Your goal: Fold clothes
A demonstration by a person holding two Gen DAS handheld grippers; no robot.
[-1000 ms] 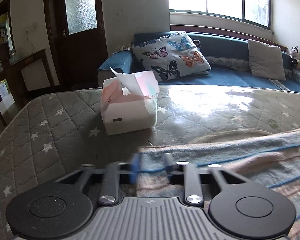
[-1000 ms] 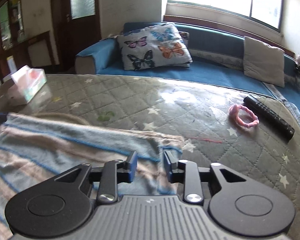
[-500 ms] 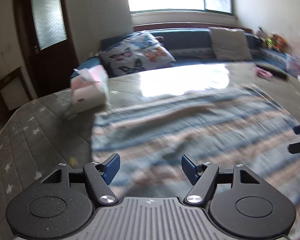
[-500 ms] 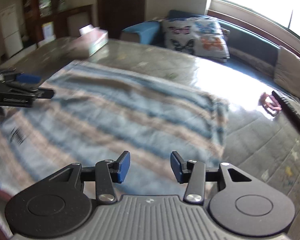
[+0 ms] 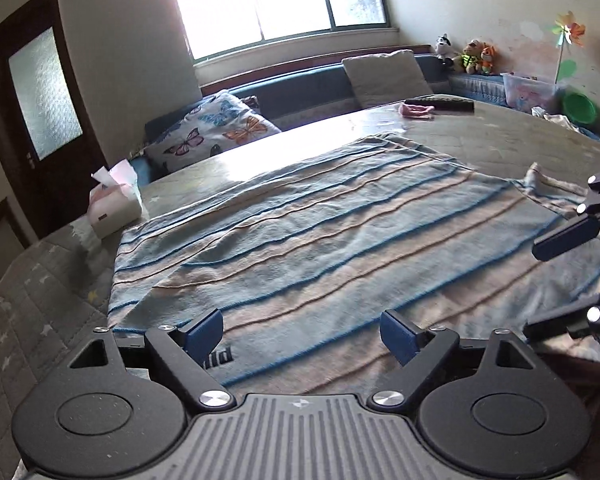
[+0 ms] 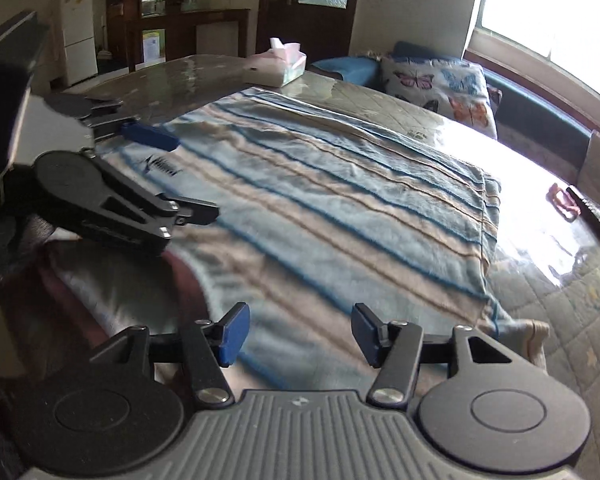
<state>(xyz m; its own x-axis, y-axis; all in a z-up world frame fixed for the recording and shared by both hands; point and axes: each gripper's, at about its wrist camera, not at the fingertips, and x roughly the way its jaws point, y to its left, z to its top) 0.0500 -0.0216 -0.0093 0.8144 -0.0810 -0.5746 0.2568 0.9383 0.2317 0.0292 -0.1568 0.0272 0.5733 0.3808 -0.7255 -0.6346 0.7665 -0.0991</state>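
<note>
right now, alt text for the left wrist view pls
The open left gripper hovers over a striped garment spread flat on a quilted table. The open right gripper reaches in at right; a tissue box sits beyond.

Striped garment's (image 5: 340, 240) printed logo (image 5: 220, 356) partly hidden.

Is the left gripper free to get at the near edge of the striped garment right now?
Probably yes. The left gripper is open and empty, right over the striped garment near its front edge. Nothing lies between them; the right gripper is off to the side.
</note>
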